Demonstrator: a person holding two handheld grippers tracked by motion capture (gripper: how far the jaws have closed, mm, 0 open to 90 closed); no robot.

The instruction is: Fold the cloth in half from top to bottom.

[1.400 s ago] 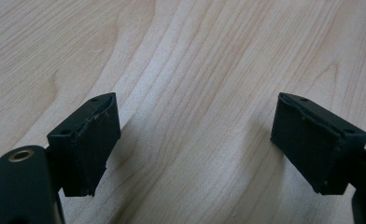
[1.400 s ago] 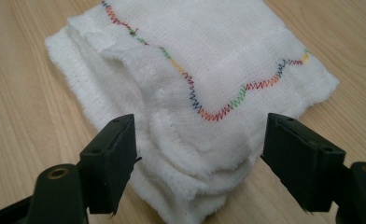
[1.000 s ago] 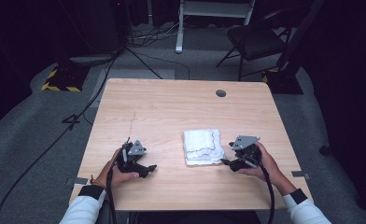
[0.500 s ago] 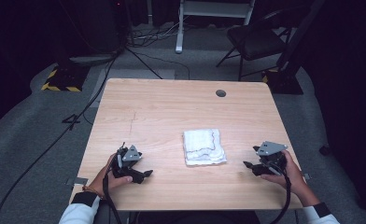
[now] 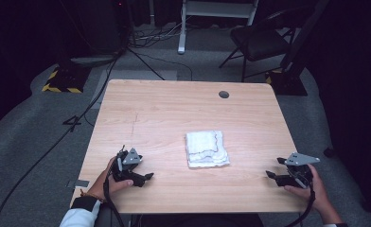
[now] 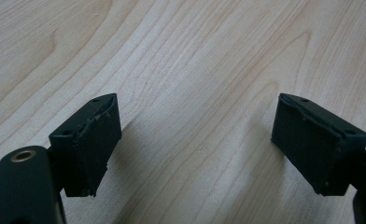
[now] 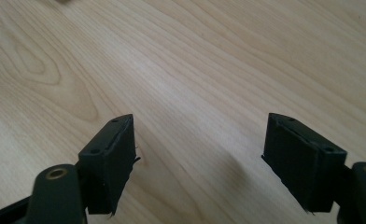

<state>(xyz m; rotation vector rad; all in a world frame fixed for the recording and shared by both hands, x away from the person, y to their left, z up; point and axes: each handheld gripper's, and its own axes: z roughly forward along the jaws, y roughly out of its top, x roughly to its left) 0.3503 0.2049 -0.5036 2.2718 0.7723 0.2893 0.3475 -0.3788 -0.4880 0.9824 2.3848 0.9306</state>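
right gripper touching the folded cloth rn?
Apart. In the high view bare table lies between the right gripper and the folded white cloth.

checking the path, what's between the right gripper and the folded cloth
Nothing: in the high view only bare table separates the right gripper from the folded white cloth.

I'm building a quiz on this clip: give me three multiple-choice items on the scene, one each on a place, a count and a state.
1. Where does the folded white cloth lie?
A. between the two grippers
B. on the chair
C. on the floor

2. How many grippers are over the table?
A. one
B. two
C. three

3. How do the left gripper jaws stand?
A. shut on the cloth
B. shut empty
C. open, empty

Key: 1 A, the high view shows it mid-table; 2 B, left and right gripper; 3 C, bare wood shows between them.
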